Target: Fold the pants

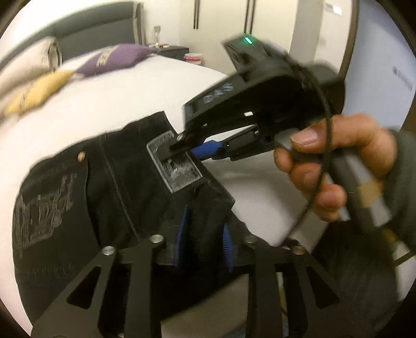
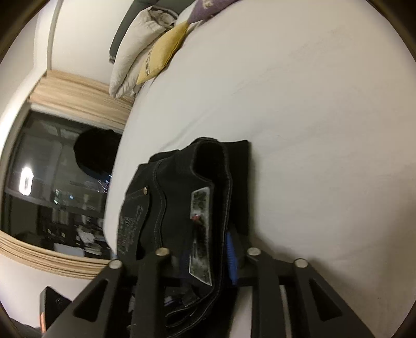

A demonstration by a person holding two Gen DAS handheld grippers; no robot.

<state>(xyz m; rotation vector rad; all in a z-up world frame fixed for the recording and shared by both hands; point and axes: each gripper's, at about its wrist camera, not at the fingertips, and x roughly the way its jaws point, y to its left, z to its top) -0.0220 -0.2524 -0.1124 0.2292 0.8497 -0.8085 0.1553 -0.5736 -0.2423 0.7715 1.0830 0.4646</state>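
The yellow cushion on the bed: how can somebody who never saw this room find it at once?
Start from the big white bed and look toward its head end, where the pillows are piled. The yellow cushion lies there on the sheet, between a pale grey pillow and a purple cushion. It is the only yellow thing there, with a dark patterned band across it.

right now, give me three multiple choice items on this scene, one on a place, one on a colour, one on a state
1. Where do the pants lie?
A. on the white bed
B. on the floor
C. on a chair

2. What colour is the cushion nearest the pale pillows?
A. red
B. yellow
C. green

3. How are the pants?
A. spread flat, legs apart
B. hanging up
C. bunched into layers

A: white sheet surrounds them.
B: yellow fabric shows beside the pillows.
C: the waistband is doubled over other layers.
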